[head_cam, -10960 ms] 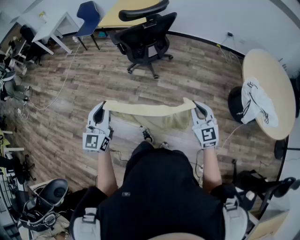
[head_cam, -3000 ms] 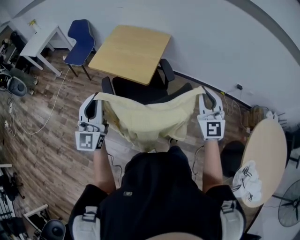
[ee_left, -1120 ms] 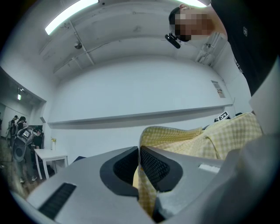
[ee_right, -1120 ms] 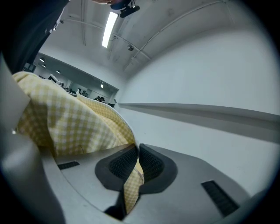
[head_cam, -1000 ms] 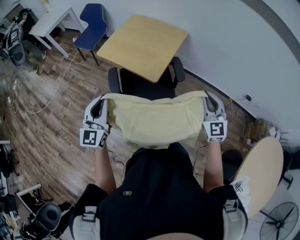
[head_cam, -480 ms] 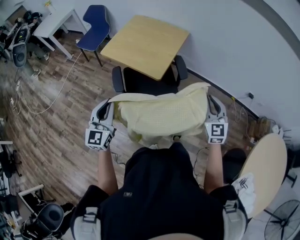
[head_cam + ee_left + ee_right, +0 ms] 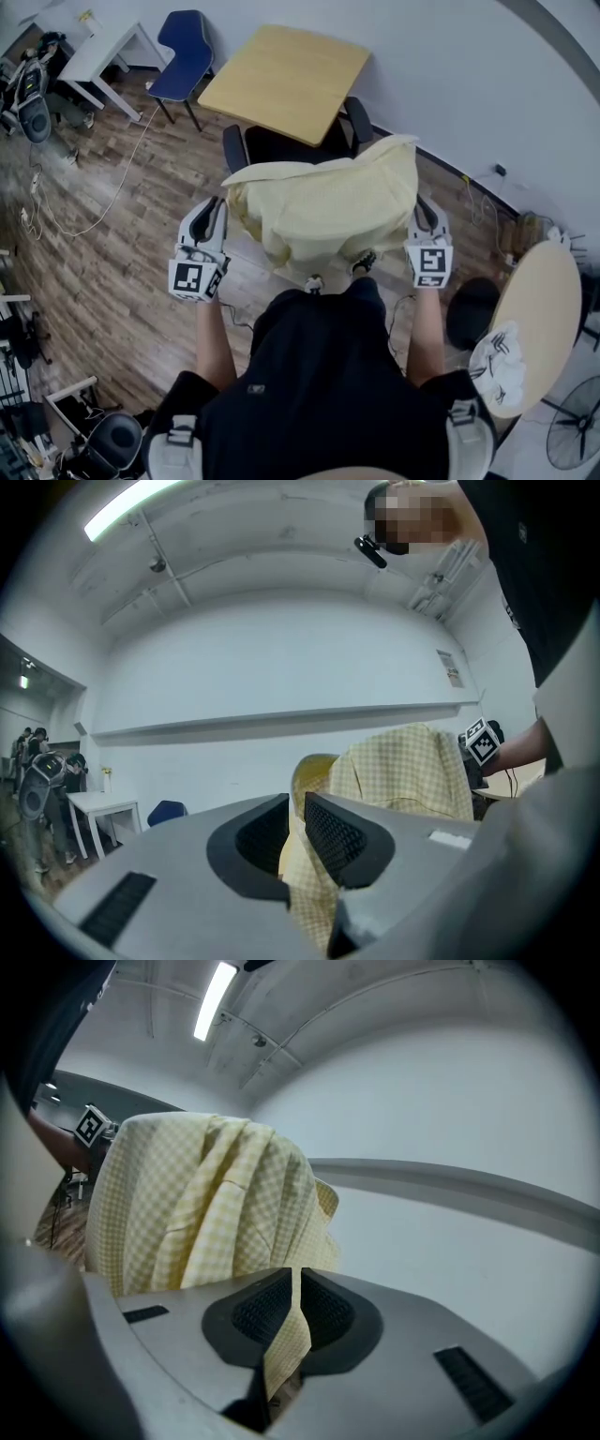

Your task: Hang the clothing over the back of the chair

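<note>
Where the black office chair (image 7: 281, 147) stands pushed in at a square wooden table (image 7: 286, 80) against the white wall, the raised checked shirt (image 7: 323, 211) covers most of it in the head view. Only the chair's armrests and part of its seat show past the cloth. A blue chair (image 7: 184, 49) and a white table (image 7: 98, 47) stand farther off to the left, with a cable (image 7: 105, 202) trailing over the plank floor. To the right is a round table (image 7: 534, 309) bearing a white printed cloth (image 7: 497, 364).

Whether the shirt already touches the chair's back cannot be told, since the cloth hides it. The tips of the person's shoes (image 7: 315, 281) peep out under the hem.

The shirt is pale yellow with a fine check, bunched and folded, and spread between the two tools. It stands higher on the right side.

The left gripper (image 7: 216, 208) has its jaws nearly together, with a fold of the shirt pinched in the narrow gap. The right gripper (image 7: 421, 208) has its jaws pressed tight on another edge, a strip of cloth hanging below them.
</note>
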Demonstrator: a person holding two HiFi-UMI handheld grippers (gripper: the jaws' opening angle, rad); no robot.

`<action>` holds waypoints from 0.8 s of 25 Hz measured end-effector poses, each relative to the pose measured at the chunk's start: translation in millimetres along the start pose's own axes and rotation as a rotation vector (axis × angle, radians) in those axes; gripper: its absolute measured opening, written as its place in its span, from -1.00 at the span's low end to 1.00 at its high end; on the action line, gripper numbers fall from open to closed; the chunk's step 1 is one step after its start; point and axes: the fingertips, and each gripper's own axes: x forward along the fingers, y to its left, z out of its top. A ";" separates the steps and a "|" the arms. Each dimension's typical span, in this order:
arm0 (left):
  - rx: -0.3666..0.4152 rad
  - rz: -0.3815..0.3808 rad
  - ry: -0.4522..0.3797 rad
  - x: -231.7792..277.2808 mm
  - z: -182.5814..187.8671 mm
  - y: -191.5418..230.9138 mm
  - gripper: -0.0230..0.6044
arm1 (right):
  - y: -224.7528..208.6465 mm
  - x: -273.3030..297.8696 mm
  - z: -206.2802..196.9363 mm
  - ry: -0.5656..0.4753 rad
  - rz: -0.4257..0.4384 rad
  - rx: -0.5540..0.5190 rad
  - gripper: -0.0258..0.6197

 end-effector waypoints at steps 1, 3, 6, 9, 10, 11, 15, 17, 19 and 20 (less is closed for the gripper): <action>-0.002 -0.001 0.002 -5.1 -0.5 0.2 -0.79 | 4.0 -4.7 -0.9 0.002 0.000 0.003 -0.85; -0.007 -0.001 0.000 -13.3 -0.3 0.0 -0.79 | 10.6 -13.5 -1.0 0.005 0.000 0.001 -0.85; -0.013 0.002 -0.013 -19.9 0.3 -7.6 -0.79 | 14.6 -26.0 -3.7 0.007 0.005 -0.008 -0.85; -0.018 0.004 -0.022 -22.8 0.2 -18.2 -0.79 | 15.6 -34.6 -8.8 0.011 0.017 -0.014 -0.86; -0.020 0.003 -0.023 -24.1 -0.2 -20.7 -0.79 | 16.3 -36.2 -10.0 0.013 0.020 -0.018 -0.86; -0.022 0.004 -0.023 -26.0 -0.8 -22.7 -0.79 | 17.5 -37.8 -10.7 0.015 0.023 -0.021 -0.86; -0.031 0.010 -0.014 -34.1 -0.2 -32.9 -0.79 | 17.8 -48.7 -9.2 0.016 0.030 -0.034 -0.87; -0.031 0.007 -0.011 -35.6 0.9 -43.6 -0.79 | 16.4 -56.9 -10.1 0.013 0.039 -0.035 -0.87; -0.028 -0.001 -0.006 -37.0 1.9 -56.9 -0.79 | 16.6 -67.6 -15.5 0.021 0.049 -0.033 -0.88; -0.028 -0.007 -0.003 -37.6 2.5 -64.3 -0.79 | 17.1 -74.3 -19.4 0.030 0.056 -0.034 -0.89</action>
